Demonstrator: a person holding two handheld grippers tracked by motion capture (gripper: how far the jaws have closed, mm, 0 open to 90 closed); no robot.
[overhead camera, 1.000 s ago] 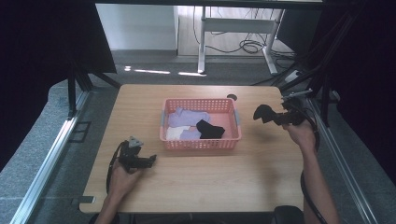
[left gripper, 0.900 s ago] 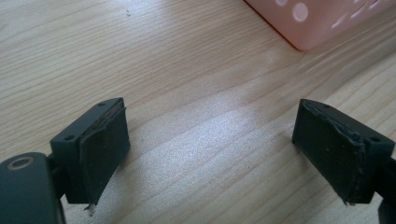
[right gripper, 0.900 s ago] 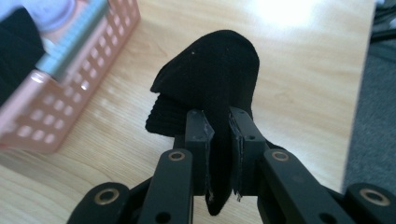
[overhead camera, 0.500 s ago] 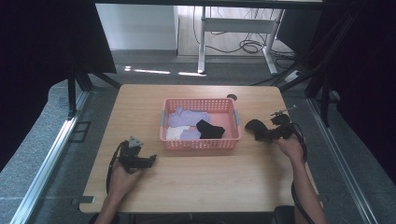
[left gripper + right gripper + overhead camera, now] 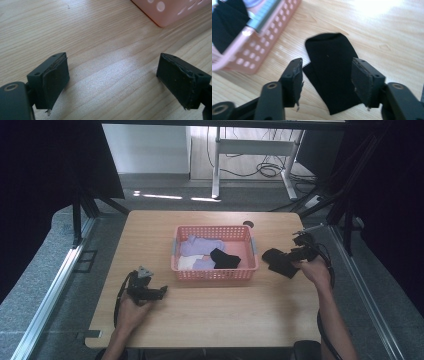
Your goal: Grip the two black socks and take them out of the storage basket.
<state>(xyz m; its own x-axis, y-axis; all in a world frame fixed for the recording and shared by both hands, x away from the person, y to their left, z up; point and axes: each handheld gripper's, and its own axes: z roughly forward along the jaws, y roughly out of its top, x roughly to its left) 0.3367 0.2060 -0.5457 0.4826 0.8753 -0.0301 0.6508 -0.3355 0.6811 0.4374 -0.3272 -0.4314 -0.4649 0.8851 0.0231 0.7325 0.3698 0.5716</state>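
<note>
Both sets of jaws stand apart. On the right gripper (image 5: 325, 82) they have just been opening, and in the right gripper view the black sock (image 5: 333, 75) lies flat on the wooden table (image 5: 387, 37) between and beyond the two pads, neither of which presses on it. On the left gripper (image 5: 113, 83) the jaws are spread wide over bare wood, nothing between them, with a corner of the pink basket (image 5: 170, 12) showing a little way ahead. From the high view, the left gripper (image 5: 161, 292) rests low on the near left part of the table (image 5: 210, 320), held in the person's left hand (image 5: 131, 312), well apart from the basket (image 5: 215, 272). Farther out on the right side, the right gripper (image 5: 289, 258) sits in the right hand (image 5: 316, 270) with the black sock (image 5: 279, 261) lying on the table just beside the basket's right end, outside it. Inside the basket lie a second black sock (image 5: 225, 258) toward the right, a lilac garment (image 5: 200, 245) behind it, and a white piece (image 5: 189, 262) at the near left. Beyond the table's far edge stand a grey floor and the white legs of a desk (image 5: 260, 150), with cables under it.
</note>
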